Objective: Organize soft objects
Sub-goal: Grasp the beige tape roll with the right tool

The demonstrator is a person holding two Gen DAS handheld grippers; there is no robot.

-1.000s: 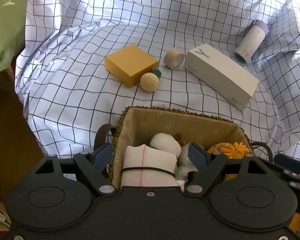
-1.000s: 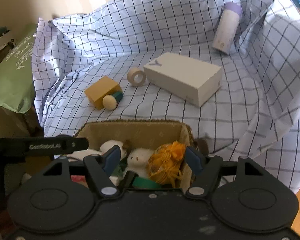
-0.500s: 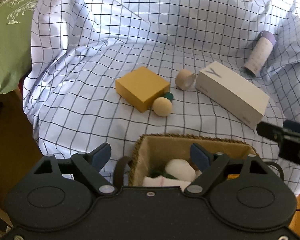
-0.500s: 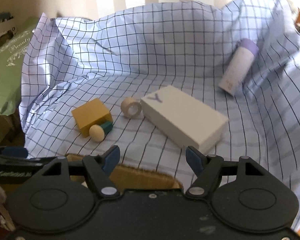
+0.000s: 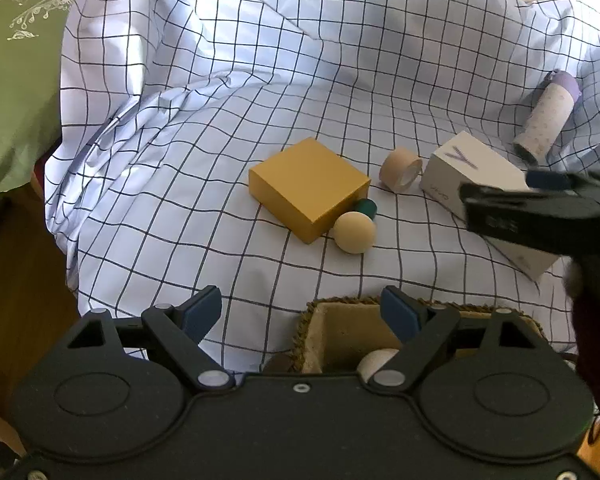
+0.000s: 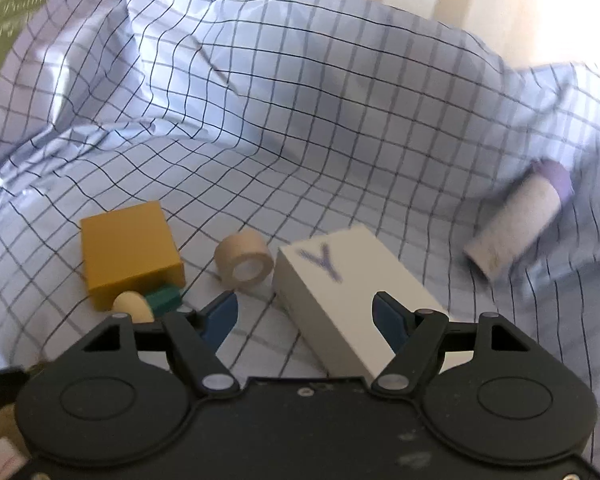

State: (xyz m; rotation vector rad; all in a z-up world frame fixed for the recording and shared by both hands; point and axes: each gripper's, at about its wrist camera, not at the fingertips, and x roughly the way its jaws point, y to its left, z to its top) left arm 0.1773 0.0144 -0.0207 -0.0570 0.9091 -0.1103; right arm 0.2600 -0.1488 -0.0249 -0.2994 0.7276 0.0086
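Observation:
A woven basket (image 5: pixel 314 322) with a beige lining sits low in the left wrist view, mostly hidden behind my left gripper (image 5: pixel 302 312). A white soft lump (image 5: pixel 374 360) shows inside it. My left gripper is open and empty, above the basket's near-left corner. My right gripper (image 6: pixel 305 318) is open and empty, held over the checked cloth (image 6: pixel 300 128) in front of a white box (image 6: pixel 352 292). Its body shows as a dark blur at the right of the left wrist view (image 5: pixel 540 220).
On the checked cloth (image 5: pixel 220 120) lie a yellow box (image 5: pixel 308 188), a cream ball (image 5: pixel 354 232), a green peg (image 5: pixel 366 208), a tape roll (image 5: pixel 400 164), the white box (image 5: pixel 472 176) and a purple-capped bottle (image 5: pixel 548 120). A green bag (image 5: pixel 12 60) stands left.
Both grippers have drawn back and up from the basket, which has slid down out of view. The right gripper has swung toward the white box and looks blurred.

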